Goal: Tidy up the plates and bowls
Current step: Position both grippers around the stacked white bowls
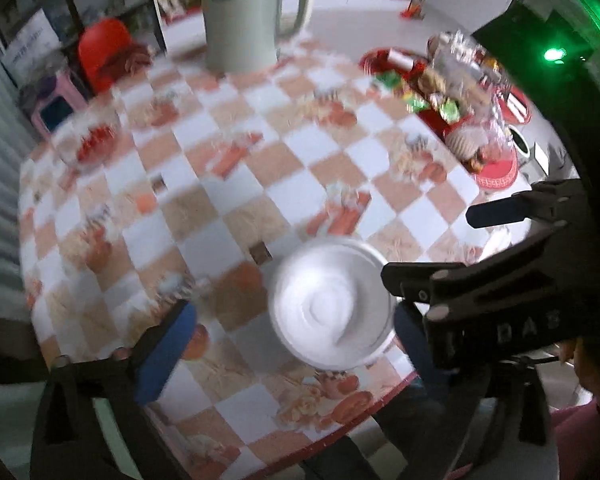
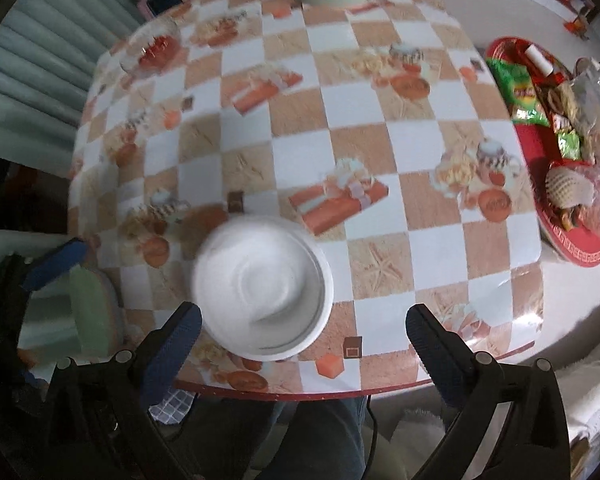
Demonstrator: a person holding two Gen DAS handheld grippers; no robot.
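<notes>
A white bowl sits upright on the checkered tablecloth near the table's front edge; it also shows in the right wrist view. My left gripper is open, its blue fingers either side of the bowl and above the table. My right gripper is open and empty, hovering over the front edge with the bowl just ahead of its left finger. The right gripper's black body shows at the right of the left wrist view. No plates can be seen.
A pale green kettle stands at the far side. A red tray piled with snacks sits at the right edge. A small glass dish with red contents is at the far left. Stools stand beyond the table.
</notes>
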